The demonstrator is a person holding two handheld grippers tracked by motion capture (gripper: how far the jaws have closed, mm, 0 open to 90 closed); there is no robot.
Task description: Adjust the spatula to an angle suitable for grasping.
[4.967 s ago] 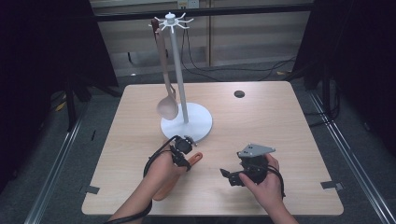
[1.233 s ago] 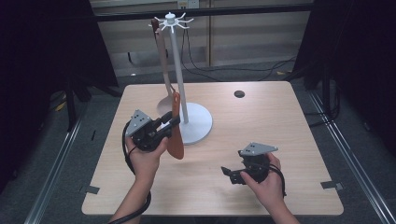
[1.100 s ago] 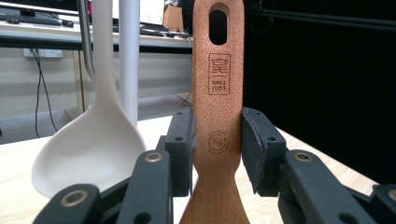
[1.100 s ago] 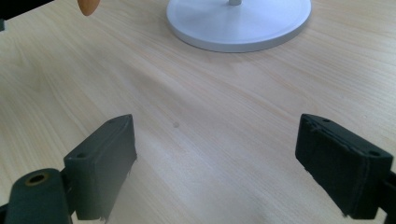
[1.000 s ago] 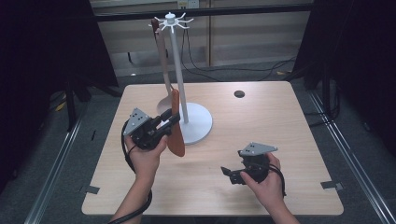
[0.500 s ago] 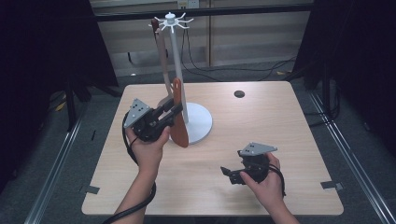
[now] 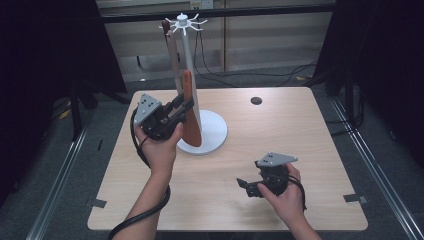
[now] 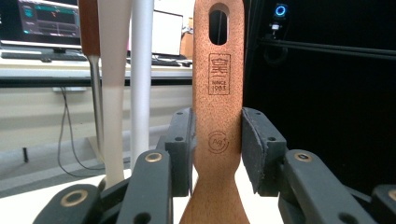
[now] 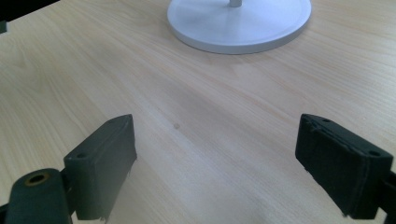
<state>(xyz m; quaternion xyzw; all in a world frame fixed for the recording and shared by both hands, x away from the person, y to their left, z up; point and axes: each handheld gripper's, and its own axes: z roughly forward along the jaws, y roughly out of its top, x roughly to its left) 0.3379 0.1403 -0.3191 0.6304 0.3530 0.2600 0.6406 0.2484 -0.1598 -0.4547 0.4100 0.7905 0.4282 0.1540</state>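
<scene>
My left gripper (image 7: 182, 106) (image 8: 217, 149) is shut on a brown spatula (image 7: 190, 117) (image 8: 218, 116), held upright beside the white rack's pole (image 7: 189, 80) (image 8: 141, 79). The spatula's handle end with its hanging slot points up, its blade down over the rack's round base (image 7: 212, 132). A wooden spoon (image 7: 172, 50) (image 8: 109, 88) hangs from the rack's hook ring (image 7: 182, 22). My right gripper (image 7: 246, 186) (image 9: 219, 163) rests open low over the table near the front right, nothing between its jaws.
The light wooden table (image 7: 300, 130) has a small dark round hole (image 7: 256, 100) at the back right. The rack's white base (image 9: 240, 21) lies ahead of the right gripper. Dark curtains and metal floor rails flank the table; cables run behind it.
My left gripper has lifted the spatula higher and carried it toward the rack's pole, turning it more upright. The right gripper has stayed still.
</scene>
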